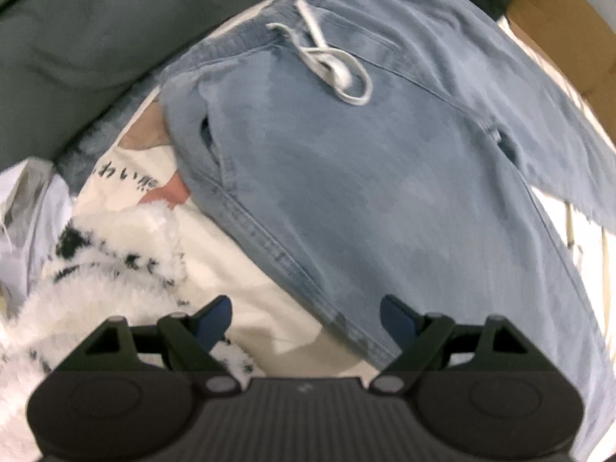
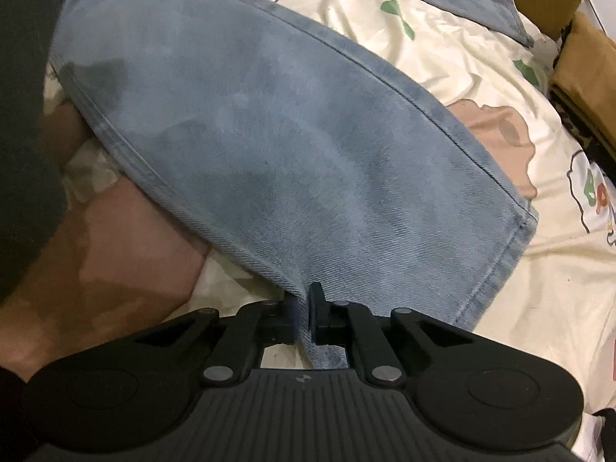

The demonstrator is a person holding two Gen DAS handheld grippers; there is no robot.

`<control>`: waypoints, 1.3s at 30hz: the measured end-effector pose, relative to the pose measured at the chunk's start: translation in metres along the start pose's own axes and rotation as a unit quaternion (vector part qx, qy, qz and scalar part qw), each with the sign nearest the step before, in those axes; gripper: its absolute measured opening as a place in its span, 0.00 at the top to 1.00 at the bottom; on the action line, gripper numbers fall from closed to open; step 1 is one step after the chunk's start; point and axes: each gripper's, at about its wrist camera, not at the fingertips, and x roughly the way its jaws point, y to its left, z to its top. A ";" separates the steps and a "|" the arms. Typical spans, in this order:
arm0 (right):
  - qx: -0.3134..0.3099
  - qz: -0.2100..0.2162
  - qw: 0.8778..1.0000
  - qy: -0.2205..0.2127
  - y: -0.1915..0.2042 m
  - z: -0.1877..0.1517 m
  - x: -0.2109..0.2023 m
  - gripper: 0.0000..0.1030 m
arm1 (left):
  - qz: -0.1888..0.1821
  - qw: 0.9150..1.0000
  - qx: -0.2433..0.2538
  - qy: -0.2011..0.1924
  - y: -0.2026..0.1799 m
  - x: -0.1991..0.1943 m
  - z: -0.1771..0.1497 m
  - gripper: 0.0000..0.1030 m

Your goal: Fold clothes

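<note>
The light-blue denim trousers (image 1: 346,177) lie spread over a cream printed bedsheet (image 2: 481,88), waistband and knotted white drawstring (image 1: 331,65) toward the far side in the left wrist view, one leg running down toward the right-hand camera. The right claw (image 2: 303,310) is clamped on the hem corner of that leg (image 2: 269,146), the denim pinched between its two pads and passing through below them. The left claw (image 1: 306,317) stands wide apart with nothing in it, pointing down over the side seam of the trousers, near a fluffy white-and-black garment (image 1: 115,246) and a dark green garment (image 1: 96,38).

The right claw's bite looks narrow, taken close to the very edge of the hem. Denim is heavy, and what appear to be darker damp patches would add weight, so a quick lift could, by this reading, drag the cloth out of the pads. The left claw sits astride the seam and the bedsheet beside it; closing there might gather sheet along with denim, or catch only one layer, leaving the fold crooked. The fluffy garment lies just beside its left finger and could be snagged. The loose drawstring may trail out of the fold. The second leg (image 2: 473,4), at the far edge, lies apart and may not follow.
</note>
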 end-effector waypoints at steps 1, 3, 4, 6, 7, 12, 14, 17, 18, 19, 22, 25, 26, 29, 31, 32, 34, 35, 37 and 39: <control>0.004 0.003 1.000 0.001 -0.002 0.002 -0.002 0.97 | -0.004 1.000 -0.017 -0.006 0.006 0.000 0.000 0.19; 0.020 0.012 1.000 0.001 -0.008 0.005 -0.006 0.97 | -0.014 0.998 -0.058 -0.025 0.020 0.000 -0.001 0.19; 0.029 0.015 0.999 0.001 -0.011 0.006 -0.008 0.97 | -0.022 0.996 -0.081 -0.031 0.027 0.001 -0.001 0.20; 0.042 0.019 0.999 0.005 -0.013 0.008 -0.010 0.97 | -0.037 0.991 -0.122 -0.038 0.040 0.004 -0.002 0.23; 0.046 0.020 0.999 0.007 -0.013 0.009 -0.012 0.97 | -0.042 0.989 -0.137 -0.038 0.044 0.007 -0.002 0.26; 0.051 0.017 0.998 0.012 -0.017 0.018 -0.020 0.97 | -0.069 0.978 -0.190 -0.046 0.060 0.021 -0.003 0.46; 0.058 0.015 0.998 0.012 -0.021 0.022 -0.024 0.97 | -0.086 0.973 -0.210 -0.050 0.064 0.024 -0.003 0.49; 0.085 0.018 0.996 0.010 -0.026 0.026 -0.028 0.97 | -0.105 0.967 -0.229 -0.041 0.065 0.035 -0.002 0.61; 0.088 0.017 0.996 0.010 -0.027 0.027 -0.029 0.97 | -0.107 0.966 -0.234 -0.037 0.065 0.039 -0.002 0.61; 0.090 0.016 0.996 0.010 -0.028 0.029 -0.029 0.97 | -0.107 0.964 -0.240 -0.034 0.065 0.044 -0.002 0.61; 0.096 0.015 0.995 0.014 -0.029 0.031 -0.029 0.97 | -0.112 0.959 -0.259 -0.027 0.065 0.057 -0.001 0.62; 0.098 0.013 0.995 0.018 -0.028 0.032 -0.030 0.97 | -0.111 0.955 -0.272 -0.027 0.065 0.066 0.000 0.63; 0.098 0.013 0.995 0.019 -0.028 0.032 -0.031 0.97 | -0.112 0.953 -0.278 -0.030 0.066 0.068 0.001 0.65; 0.097 0.012 0.995 0.021 -0.027 0.033 -0.033 0.97 | -0.119 0.948 -0.291 -0.039 0.069 0.069 0.001 0.87; 0.099 0.010 0.995 0.020 -0.028 0.034 -0.034 0.97 | -0.125 0.946 -0.294 -0.047 0.070 0.066 0.000 0.89; 0.101 0.010 0.995 0.019 -0.028 0.034 -0.035 0.97 | -0.130 0.946 -0.292 -0.054 0.070 0.063 -0.001 0.89; 0.104 0.009 0.994 0.018 -0.029 0.034 -0.036 0.97 | -0.142 0.944 -0.291 -0.066 0.070 0.056 -0.002 0.90; 0.105 0.008 0.994 0.017 -0.029 0.034 -0.036 0.97 | -0.149 0.942 -0.293 -0.068 0.071 0.055 -0.002 0.90; 0.108 0.007 0.994 0.017 -0.030 0.034 -0.036 0.97 | -0.154 0.941 -0.295 -0.062 0.073 0.058 0.001 0.88; 0.109 0.008 0.994 0.018 -0.030 0.035 -0.035 0.97 | -0.148 0.939 -0.305 -0.054 0.077 0.065 0.003 0.83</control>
